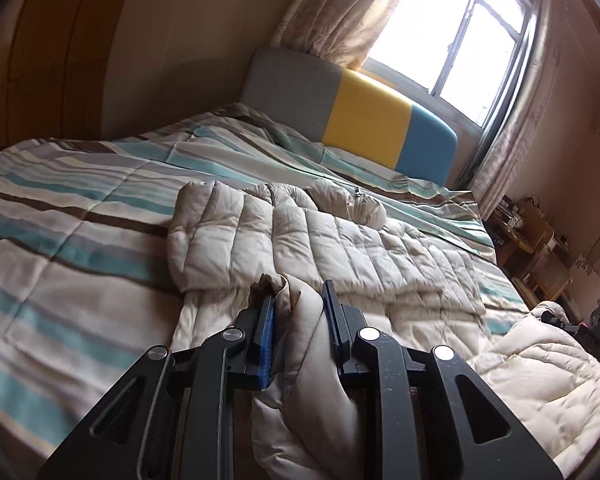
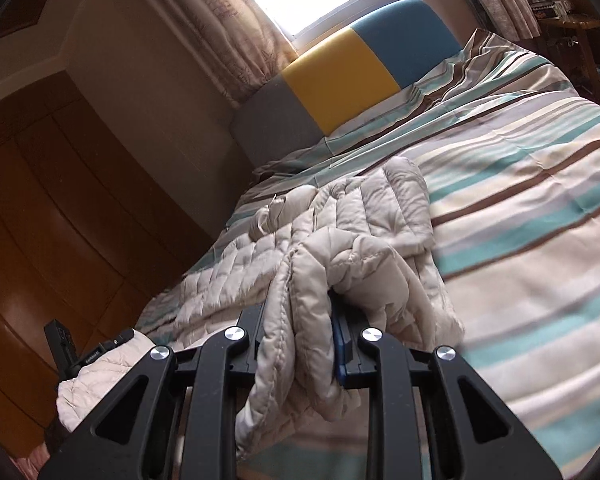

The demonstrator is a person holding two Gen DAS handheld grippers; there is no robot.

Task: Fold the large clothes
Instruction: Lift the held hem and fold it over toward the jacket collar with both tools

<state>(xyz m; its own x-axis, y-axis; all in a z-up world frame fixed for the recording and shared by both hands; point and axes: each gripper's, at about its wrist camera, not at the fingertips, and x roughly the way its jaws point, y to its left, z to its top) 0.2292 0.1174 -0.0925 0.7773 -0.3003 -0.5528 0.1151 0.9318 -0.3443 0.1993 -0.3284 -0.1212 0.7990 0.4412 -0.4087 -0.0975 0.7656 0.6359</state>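
Note:
A beige quilted puffer coat (image 1: 340, 248) lies spread on the striped bedspread (image 1: 80, 208), one sleeve folded across its upper body. My left gripper (image 1: 298, 304) is shut on a bunched edge of the coat near its lower end. My right gripper (image 2: 298, 312) is shut on another bunched edge of the same coat (image 2: 360, 240). In the left wrist view the right gripper (image 1: 592, 332) shows at the far right beside the coat's hem. In the right wrist view the left gripper (image 2: 80, 354) shows at the lower left, holding the hem.
A grey, yellow and blue headboard (image 1: 364, 120) stands at the far end under a bright window (image 1: 452, 32) with curtains. Wooden wardrobe doors (image 2: 40, 220) run along one side of the bed. Cluttered wooden shelves (image 1: 532, 240) stand on the other side.

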